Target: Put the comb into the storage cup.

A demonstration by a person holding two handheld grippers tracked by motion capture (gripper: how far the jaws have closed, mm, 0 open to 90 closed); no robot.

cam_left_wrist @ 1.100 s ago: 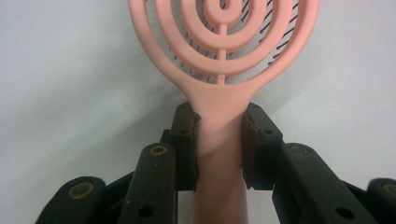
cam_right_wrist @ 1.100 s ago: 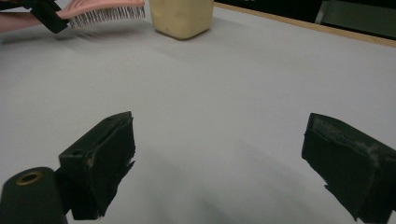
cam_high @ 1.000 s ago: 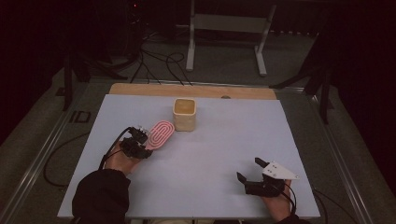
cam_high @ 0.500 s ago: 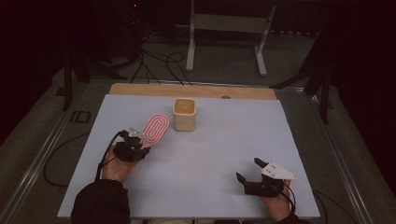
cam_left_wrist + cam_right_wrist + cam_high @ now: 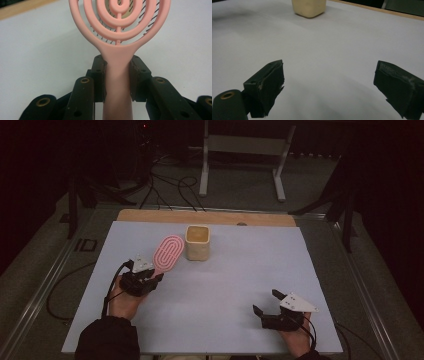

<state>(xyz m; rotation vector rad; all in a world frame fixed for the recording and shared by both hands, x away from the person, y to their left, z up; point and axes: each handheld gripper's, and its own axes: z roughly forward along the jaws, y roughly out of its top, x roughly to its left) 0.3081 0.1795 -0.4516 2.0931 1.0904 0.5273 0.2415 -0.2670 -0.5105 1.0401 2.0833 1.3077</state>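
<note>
Hairbrush [image 5: 117,45]: pink, ringed openwork head | left gripper [image 5: 145,279] clamps handle | right gripper [image 5: 267,309] jaws apart

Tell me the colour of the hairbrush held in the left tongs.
Pink hairbrush, with dark bristles behind its concentric rings; the left gripper view shows it best.

— What sort of place is this looking like?
— A lab or test room. A white surface [image 5: 220,290] is sitting on a metal frame [image 5: 45,285], cables [image 5: 165,185] are trailing over the grey floor [image 5: 310,180], and a stand [image 5: 245,150] is standing behind in the dark.
</note>
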